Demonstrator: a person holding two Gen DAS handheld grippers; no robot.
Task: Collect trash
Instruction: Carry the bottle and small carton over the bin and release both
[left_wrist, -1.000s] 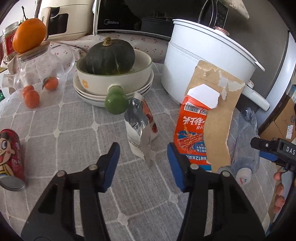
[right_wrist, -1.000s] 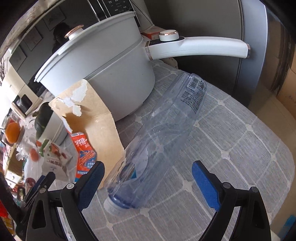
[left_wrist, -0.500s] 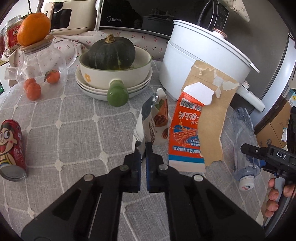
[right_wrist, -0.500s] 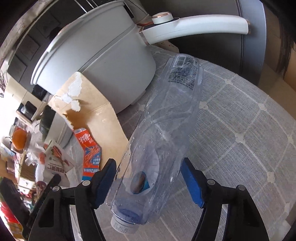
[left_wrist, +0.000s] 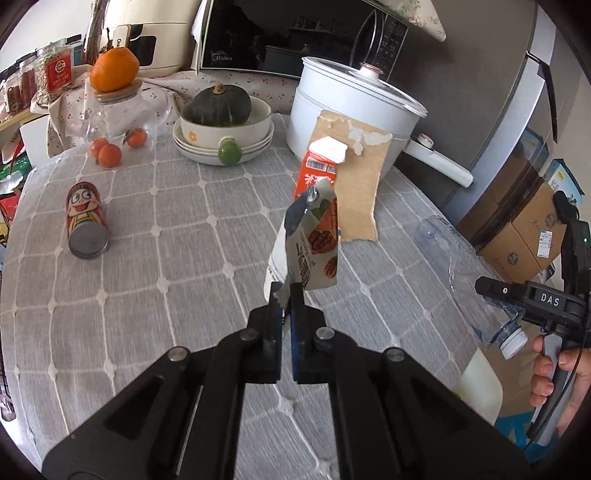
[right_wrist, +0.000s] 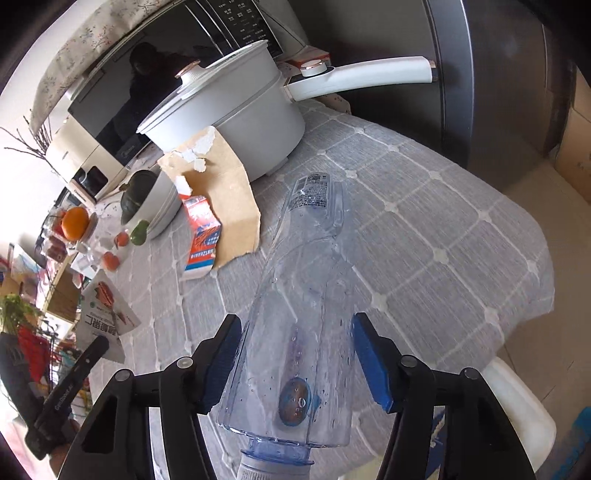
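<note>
Two pieces of trash are being carried at once, one in each gripper, and the relation that matters is being judged as the lie of each piece along its gripper's line. Largest first, the clear plastic bottle (right_wrist: 295, 314) is being held lengthwise between the fingers of the right gripper (right_wrist: 295, 365), its long axis running straight out ahead and its white cap end pointing back toward the camera; the blue pads are being closed on its shoulder, the left pad appearing to touch the wall, while contact on the right pad cannot be confirmed. The bottle's far end is being shown over the grey checked tablecloth (right_wrist: 443, 206), near the table's edge, and whether that end is resting on the cloth cannot be told. Next in size, the torn snack packet (left_wrist: 308, 243) is being pinched by its lower corner in the left gripper (left_wrist: 283, 295), whose pads are pressed together on the foil; the packet is standing up and away from the fingertips, apparently clear of the cloth. Behind it, the red carton (left_wrist: 317, 168) and the torn cardboard sheet (left_wrist: 360, 184) are being left standing, nearer the left gripper than the right. Smallest, a red can (left_wrist: 85, 221) is lying on its side, well apart to the left.
</note>
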